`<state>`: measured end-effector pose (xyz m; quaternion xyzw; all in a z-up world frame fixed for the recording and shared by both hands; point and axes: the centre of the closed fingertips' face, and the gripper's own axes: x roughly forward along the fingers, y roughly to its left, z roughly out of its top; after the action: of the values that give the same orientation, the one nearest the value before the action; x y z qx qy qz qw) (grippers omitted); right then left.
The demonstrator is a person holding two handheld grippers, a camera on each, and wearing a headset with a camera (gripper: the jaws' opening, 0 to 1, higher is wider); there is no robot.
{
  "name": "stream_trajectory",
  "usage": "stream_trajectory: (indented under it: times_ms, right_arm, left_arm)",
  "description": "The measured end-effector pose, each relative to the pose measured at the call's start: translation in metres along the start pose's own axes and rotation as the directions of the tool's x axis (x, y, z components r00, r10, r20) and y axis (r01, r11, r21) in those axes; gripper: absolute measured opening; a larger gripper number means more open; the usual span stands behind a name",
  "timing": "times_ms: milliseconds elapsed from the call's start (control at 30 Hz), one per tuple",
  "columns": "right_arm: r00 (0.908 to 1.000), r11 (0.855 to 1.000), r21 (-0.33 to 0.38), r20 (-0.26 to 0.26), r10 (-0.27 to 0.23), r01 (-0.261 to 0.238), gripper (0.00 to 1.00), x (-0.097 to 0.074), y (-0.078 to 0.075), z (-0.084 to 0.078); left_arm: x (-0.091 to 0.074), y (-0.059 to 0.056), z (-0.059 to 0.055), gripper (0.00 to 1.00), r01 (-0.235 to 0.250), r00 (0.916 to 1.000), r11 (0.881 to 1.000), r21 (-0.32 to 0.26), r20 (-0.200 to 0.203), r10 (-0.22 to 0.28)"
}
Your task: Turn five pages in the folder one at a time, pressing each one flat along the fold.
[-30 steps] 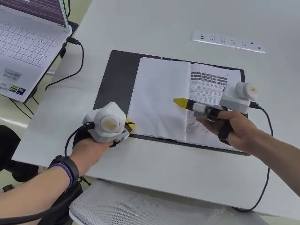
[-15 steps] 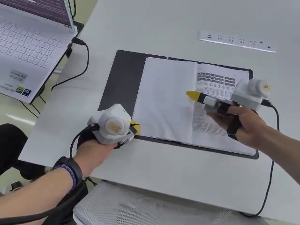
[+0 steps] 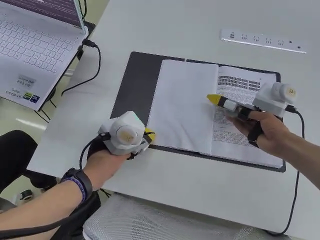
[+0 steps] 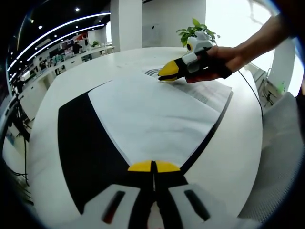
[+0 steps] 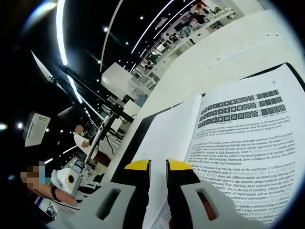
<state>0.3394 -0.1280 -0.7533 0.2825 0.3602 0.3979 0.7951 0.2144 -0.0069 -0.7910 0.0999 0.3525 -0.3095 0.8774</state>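
Folder (image 3: pixel 132 85) near edge partly hidden behind left gripper (image 3: pixel 149 134), jaws together; right gripper (image 3: pixel 213 99), jaws slightly apart, rests at the fold, higher up than a second ago

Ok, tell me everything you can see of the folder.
The folder lies open and flat on the white table. Its cover is black, bare on the left. A blank white page lies turned leftward; the printed page carries rows of small dark figures above dense text. The right gripper points at the fold; the left gripper sits shut at the near edge.
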Motion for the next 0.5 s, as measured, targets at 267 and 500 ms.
stream_trajectory:
  times_ms: [267, 500]
  right_arm:
    - [1.0, 1.0, -0.019, 0.007, -0.002, 0.002, 0.0, 0.001, -0.01, 0.0]
    - [0.9997, 0.999, -0.026, 0.003, 0.024, -0.024, 0.0, -0.001, -0.011, 0.002]
  left_arm:
    - [0.0, 0.0, 0.0, 0.0, 0.004, 1.0, 1.0, 0.005, -0.003, -0.004]
    - [0.001, 0.0, 0.001, 0.0, 0.003, 1.0, 1.0, 0.013, -0.001, -0.003]
